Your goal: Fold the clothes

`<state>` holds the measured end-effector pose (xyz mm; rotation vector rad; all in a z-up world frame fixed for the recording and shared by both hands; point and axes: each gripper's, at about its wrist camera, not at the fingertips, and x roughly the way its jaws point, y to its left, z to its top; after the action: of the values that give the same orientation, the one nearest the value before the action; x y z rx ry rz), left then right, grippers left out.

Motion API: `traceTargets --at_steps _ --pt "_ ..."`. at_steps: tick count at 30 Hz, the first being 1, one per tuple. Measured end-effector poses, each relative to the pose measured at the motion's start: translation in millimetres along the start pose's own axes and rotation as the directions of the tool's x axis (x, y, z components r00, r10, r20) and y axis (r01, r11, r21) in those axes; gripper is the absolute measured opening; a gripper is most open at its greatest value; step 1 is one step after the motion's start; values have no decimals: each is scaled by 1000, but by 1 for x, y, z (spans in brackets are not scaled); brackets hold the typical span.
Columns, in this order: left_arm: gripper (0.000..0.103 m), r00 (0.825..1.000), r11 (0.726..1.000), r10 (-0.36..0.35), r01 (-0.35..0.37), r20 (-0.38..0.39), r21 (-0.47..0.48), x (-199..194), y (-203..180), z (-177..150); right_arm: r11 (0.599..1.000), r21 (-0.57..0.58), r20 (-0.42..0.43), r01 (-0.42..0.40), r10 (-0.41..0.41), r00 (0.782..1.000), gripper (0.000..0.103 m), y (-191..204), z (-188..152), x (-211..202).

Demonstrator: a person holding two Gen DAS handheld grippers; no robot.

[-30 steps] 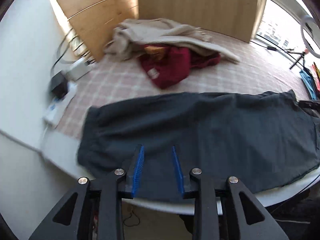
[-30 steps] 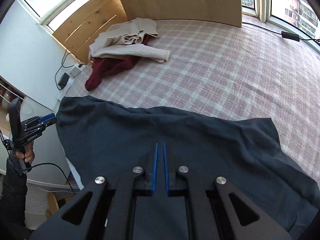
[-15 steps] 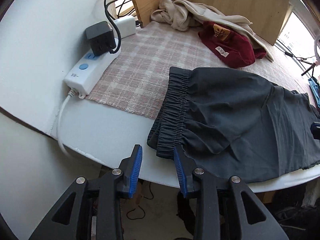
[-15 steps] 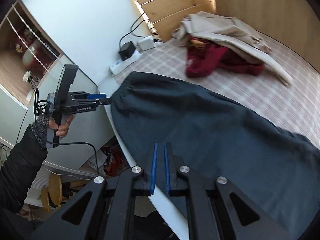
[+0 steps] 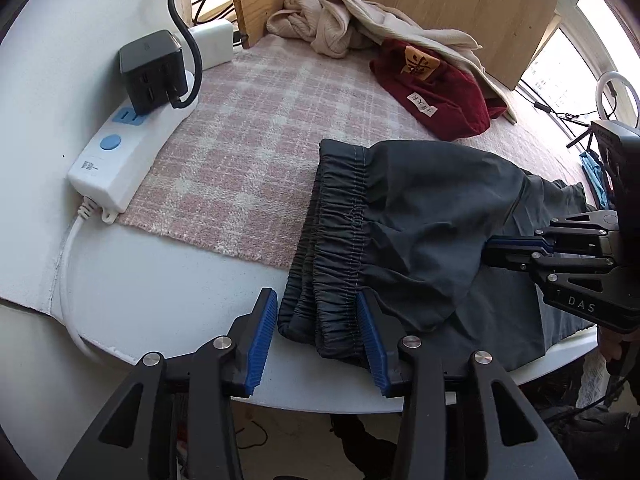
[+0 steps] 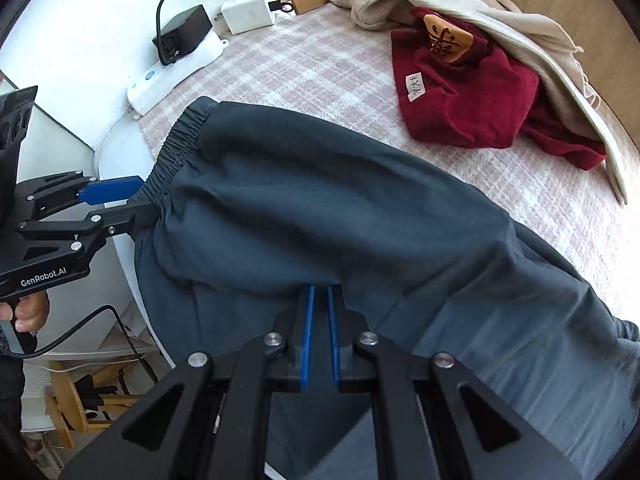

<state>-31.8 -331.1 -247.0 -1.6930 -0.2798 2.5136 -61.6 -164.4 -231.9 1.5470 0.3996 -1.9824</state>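
Note:
Dark grey trousers [image 5: 420, 216] lie along the front of the table, their gathered waistband [image 5: 336, 248] at the left end. My left gripper [image 5: 318, 312] is open, its blue pads on either side of the waistband's near corner. It also shows in the right wrist view [image 6: 132, 200] at the waistband [image 6: 176, 152]. My right gripper [image 6: 320, 292] is shut on a fold of the trousers [image 6: 360, 216] near the front edge and holds it raised. In the left wrist view it [image 5: 490, 250] pinches the cloth at the right.
A dark red garment [image 5: 436, 92] and a beige garment [image 5: 360, 24] lie heaped at the back by wooden boards [image 5: 440, 4]. A white power strip [image 5: 128, 152] with a black adapter [image 5: 154, 68] lies at the left on the pink checked cloth [image 5: 248, 140]. The white table edge [image 5: 168, 304] is close.
My left gripper has swung left and come down to the waistband's corner, opening wider around it. My right gripper has moved left along the trousers, still shut, lifting a fold.

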Motion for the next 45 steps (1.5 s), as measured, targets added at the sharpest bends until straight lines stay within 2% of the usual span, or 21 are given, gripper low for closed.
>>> traceTargets --at_steps 2,6,9,12,17,20,23,26,28,35,37,38,45 --pt "38 1000 1000 6 -6 -6 17 0 -3 1 1000 1 6 9 -9 1000 7 1 0 -1" --pt "23 1000 1000 0 0 0 26 -2 -5 2 1000 -12 18 25 -25 1000 8 5 -2 -3" --pt "15 1000 999 -13 12 24 35 -9 -7 3 1000 5 25 4 -4 1000 8 2 -5 -4" --pt "14 998 998 -39 37 45 41 -16 -9 3 998 45 47 -36 34 998 8 -5 -9 -10" --pt "13 990 992 -115 118 86 -36 -29 1 4 981 159 117 -115 97 988 8 -30 -19 -26" --pt "13 994 996 -77 80 73 -28 -23 -4 2 977 186 68 -109 98 993 8 -34 -15 -9" --pt "13 992 996 -87 86 87 9 -26 -18 -3 978 173 92 -116 101 991 8 -33 -14 -15" --pt "13 995 997 -23 15 95 81 -25 -34 -6 979 156 115 -134 117 986 8 -30 -16 -29" --pt "13 996 996 -13 5 87 93 -21 -35 -7 974 144 138 -172 152 979 8 -25 -14 -39" --pt "14 996 995 23 -32 87 99 -18 -29 -9 990 63 22 -123 122 992 8 10 14 -6" --pt "17 995 996 39 -47 90 80 -18 -25 -10 993 39 -12 -111 111 994 8 20 22 4" --pt "21 995 997 42 -48 86 68 -17 -22 -11 994 27 -28 -105 106 994 4 25 26 8" --pt "27 997 998 41 -44 64 40 -13 -11 -13 995 -1 -27 -98 98 995 3 23 25 7"
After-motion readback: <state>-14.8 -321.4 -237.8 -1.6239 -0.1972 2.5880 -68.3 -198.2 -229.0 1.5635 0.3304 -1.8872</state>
